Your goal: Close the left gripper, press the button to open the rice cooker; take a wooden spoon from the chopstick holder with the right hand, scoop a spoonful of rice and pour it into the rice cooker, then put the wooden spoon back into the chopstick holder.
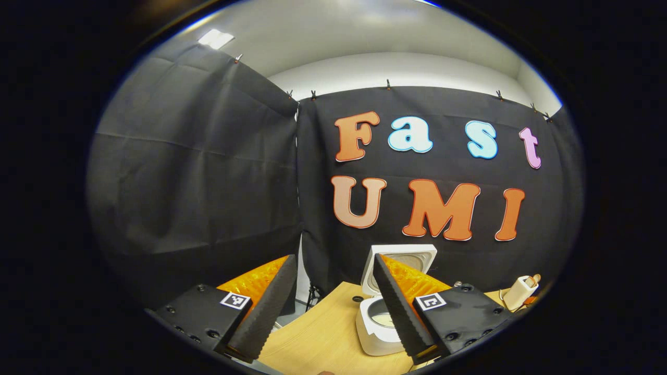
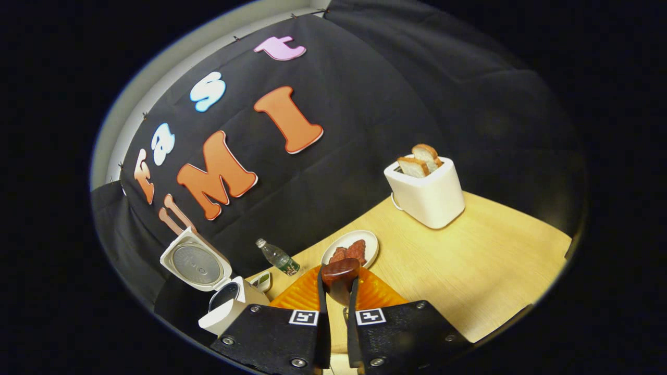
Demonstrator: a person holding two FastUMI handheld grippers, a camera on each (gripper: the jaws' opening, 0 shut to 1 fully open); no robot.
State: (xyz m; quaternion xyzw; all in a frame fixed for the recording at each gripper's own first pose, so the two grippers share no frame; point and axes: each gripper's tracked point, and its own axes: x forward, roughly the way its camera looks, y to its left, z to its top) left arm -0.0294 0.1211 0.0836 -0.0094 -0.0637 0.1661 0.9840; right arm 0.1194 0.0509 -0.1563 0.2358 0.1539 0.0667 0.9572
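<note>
On the table: rice cooker [image 2: 219,291] sat at 8 o'clock in right gripper view, lid up for pouring.
Right gripper [image 2: 337,284]: jaws clamped on wooden spoon [image 2: 340,275], handle pinched so it could carry.
Left gripper [image 1: 333,302]: jaws wide apart, empty, held back; rice cooker [image 1: 380,317] at 5 o'clock.
Chopstick holder: could not tell.

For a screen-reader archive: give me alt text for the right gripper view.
The right gripper is shut on a wooden spoon above a wooden table. Beyond it sit a plate, a bottle, a toaster holding bread, and an open rice cooker at left.
</note>
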